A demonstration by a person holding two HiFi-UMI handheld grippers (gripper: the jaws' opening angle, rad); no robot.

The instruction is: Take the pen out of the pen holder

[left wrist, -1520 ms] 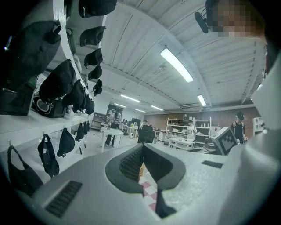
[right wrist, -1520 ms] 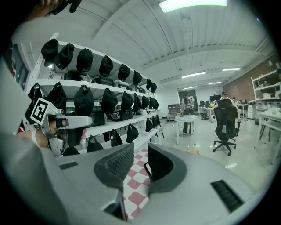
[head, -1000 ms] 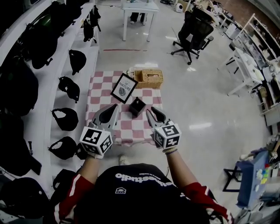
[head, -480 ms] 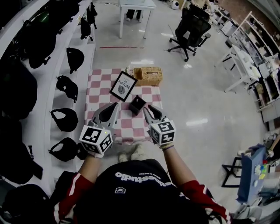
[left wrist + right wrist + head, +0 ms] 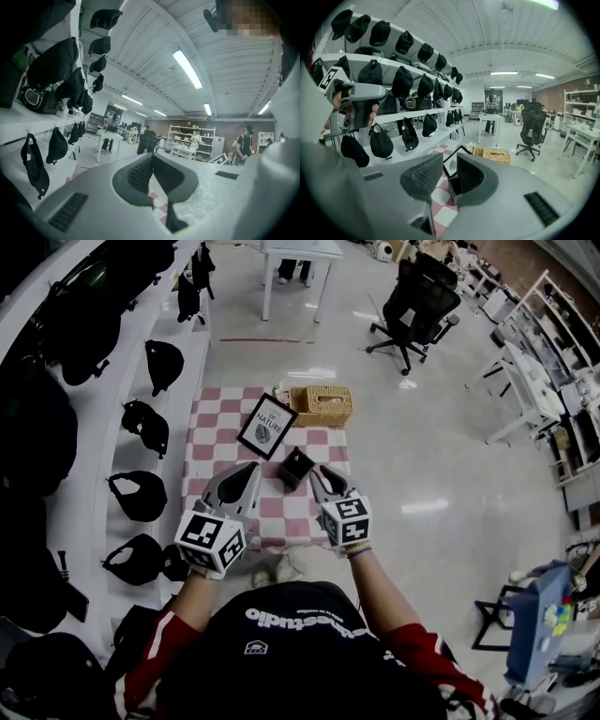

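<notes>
The black square pen holder stands on a red-and-white checkered mat. I cannot make out a pen in it from here. My left gripper hovers just left of the holder, its jaw tips touching, with nothing held. To the holder's right my right gripper is slightly open and empty. Through the narrow gap between its jaws I see the pen holder close ahead.
A framed picture leans behind the holder, with a wicker basket beyond it. Shelves of black caps line the left side. A black office chair and a white table stand farther off.
The right gripper has drifted a little left and forward, closer to the pen holder. The left gripper has barely moved.
</notes>
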